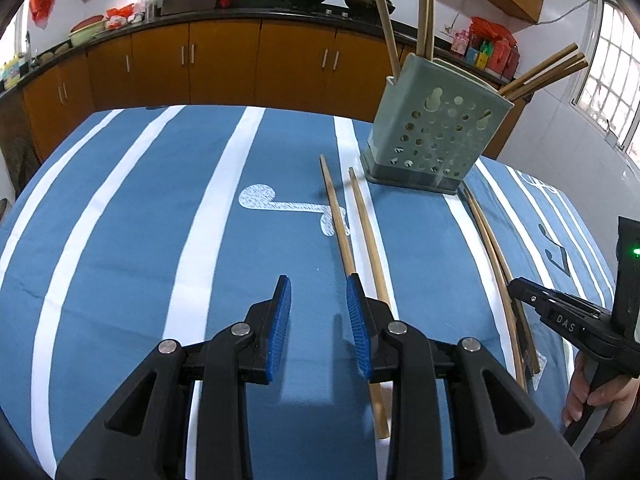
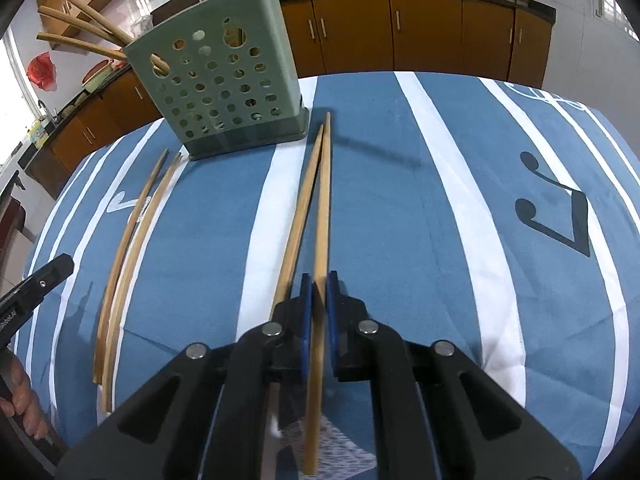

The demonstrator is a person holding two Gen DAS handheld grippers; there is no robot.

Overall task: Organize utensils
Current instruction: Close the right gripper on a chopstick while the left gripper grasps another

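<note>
The right gripper [image 2: 318,280] is clamped on one long bamboo chopstick [image 2: 323,208], its twin [image 2: 300,216] lying just left; ahead stands the perforated green plastic holder [image 2: 224,92]. The left gripper [image 1: 318,300] hangs apart over blue striped cloth [image 1: 120,220], two chopsticks [image 1: 360,232] just right.

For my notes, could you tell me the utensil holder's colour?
Pale green utensil holder, clearest in the right wrist view.

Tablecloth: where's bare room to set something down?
Free: the tablecloth left of the left chopstick pair, and the stretch right of the right pair around the black note print. Crowded: the middle strip in front of the holder, where both pairs lie.
</note>
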